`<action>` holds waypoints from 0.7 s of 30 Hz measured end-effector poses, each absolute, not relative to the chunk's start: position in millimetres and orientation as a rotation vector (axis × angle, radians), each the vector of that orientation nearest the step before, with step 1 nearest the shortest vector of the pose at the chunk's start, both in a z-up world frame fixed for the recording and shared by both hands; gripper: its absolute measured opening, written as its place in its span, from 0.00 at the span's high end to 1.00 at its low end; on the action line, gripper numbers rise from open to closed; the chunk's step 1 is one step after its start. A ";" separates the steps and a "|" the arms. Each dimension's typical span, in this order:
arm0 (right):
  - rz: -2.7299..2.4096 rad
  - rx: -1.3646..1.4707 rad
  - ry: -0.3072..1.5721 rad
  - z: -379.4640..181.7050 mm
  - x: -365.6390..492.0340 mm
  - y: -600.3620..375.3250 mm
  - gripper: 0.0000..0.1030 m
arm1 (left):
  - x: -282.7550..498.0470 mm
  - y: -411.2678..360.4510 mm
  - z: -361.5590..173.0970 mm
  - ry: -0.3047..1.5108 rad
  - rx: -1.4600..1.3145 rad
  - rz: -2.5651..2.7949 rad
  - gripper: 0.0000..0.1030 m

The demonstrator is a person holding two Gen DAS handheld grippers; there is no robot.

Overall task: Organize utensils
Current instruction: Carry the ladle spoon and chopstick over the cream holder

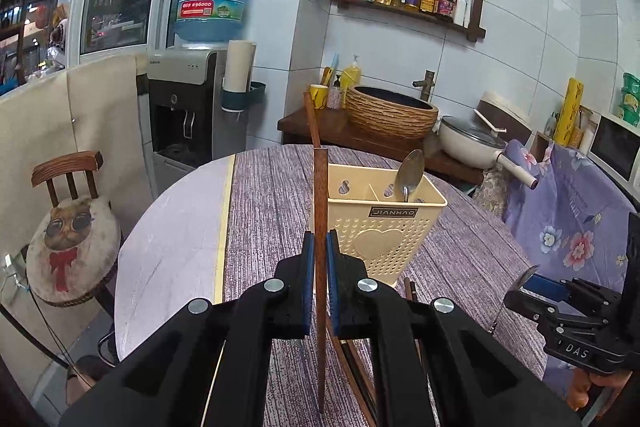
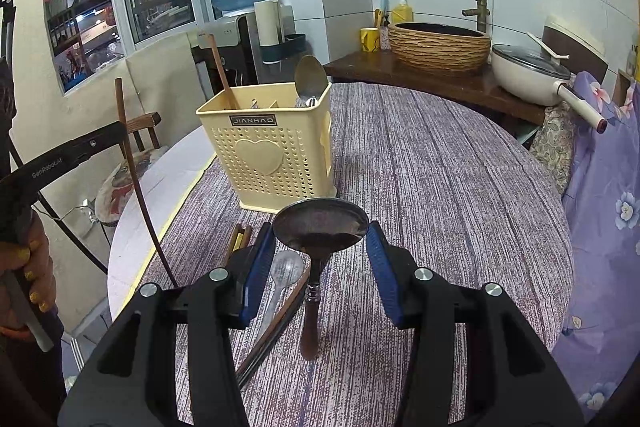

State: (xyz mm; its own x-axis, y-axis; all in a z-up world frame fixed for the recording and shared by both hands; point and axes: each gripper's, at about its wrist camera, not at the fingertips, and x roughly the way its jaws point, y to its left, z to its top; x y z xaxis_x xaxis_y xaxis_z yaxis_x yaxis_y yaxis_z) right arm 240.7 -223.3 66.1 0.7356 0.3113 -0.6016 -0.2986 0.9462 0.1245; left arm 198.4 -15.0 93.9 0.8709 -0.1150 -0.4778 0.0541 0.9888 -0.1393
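Observation:
A cream perforated utensil holder (image 1: 385, 223) (image 2: 269, 147) stands on the round table. A metal spoon (image 1: 410, 173) (image 2: 310, 77) and a brown chopstick (image 2: 221, 67) stand in it. My left gripper (image 1: 320, 251) is shut on a brown chopstick (image 1: 320, 203), held upright just left of the holder; the chopstick also shows at the left of the right wrist view (image 2: 134, 171). My right gripper (image 2: 320, 247) is wide, its pads at the bowl edges of a wooden-handled metal spoon (image 2: 320, 227). A plastic spoon (image 2: 282, 275) and more chopsticks (image 2: 276, 331) lie on the table below it.
The table has a purple striped cloth (image 2: 440, 187). A cat-print chair (image 1: 68, 239) stands at left. A water dispenser (image 1: 188, 99), a basin (image 1: 390, 111) and a white pan (image 1: 472, 143) are behind. A floral cover (image 1: 572, 211) lies at right.

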 end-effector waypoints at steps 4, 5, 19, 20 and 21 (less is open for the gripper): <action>0.355 0.023 0.653 71.5 239.9 -221.9 0.54 | 195.0 -13.7 100.2 0.492 -0.121 -0.094 0.93; 0.364 0.029 0.646 74.5 239.5 -221.5 0.54 | 194.5 -13.0 102.9 0.487 -0.122 -0.099 0.93; 0.386 0.063 0.417 168.7 266.5 -199.0 0.54 | 220.8 -10.1 195.6 0.319 -0.183 -0.143 0.93; 0.377 0.065 0.396 177.8 270.8 -196.6 0.54 | 226.8 -9.9 202.1 0.314 -0.190 -0.140 0.93; 0.366 0.070 0.377 186.1 274.4 -194.9 0.54 | 233.6 -9.1 208.6 0.312 -0.203 -0.135 0.93</action>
